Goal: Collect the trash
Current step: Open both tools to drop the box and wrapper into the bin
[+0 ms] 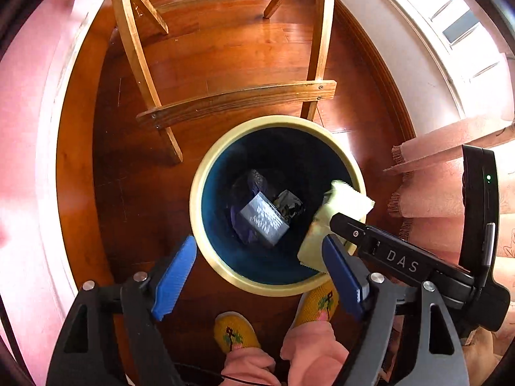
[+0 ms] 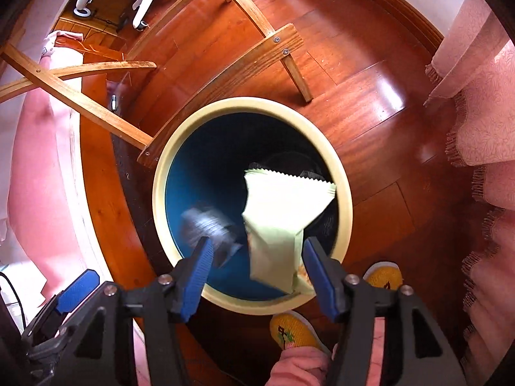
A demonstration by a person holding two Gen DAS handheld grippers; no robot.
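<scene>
Both grippers over the round bin point(image 2: 346, 206) on the wooden floor point(image 1: 225, 64). Right gripper point(image 2: 256, 276): jaws spread, pale green wrapper point(image 2: 276, 225) loose between them above the bin mouth. Left gripper point(image 1: 257, 276): jaws wide, empty; grey packet point(image 1: 264, 218) lies inside the bin.

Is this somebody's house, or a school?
Probably a room in a home: a polished wooden floor, a pink fringed curtain, the legs of a wooden chair and a round bin for trash.

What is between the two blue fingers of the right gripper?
The pale green wrapper, loose over the bin; right gripper open. Seen in the right wrist view.
</scene>
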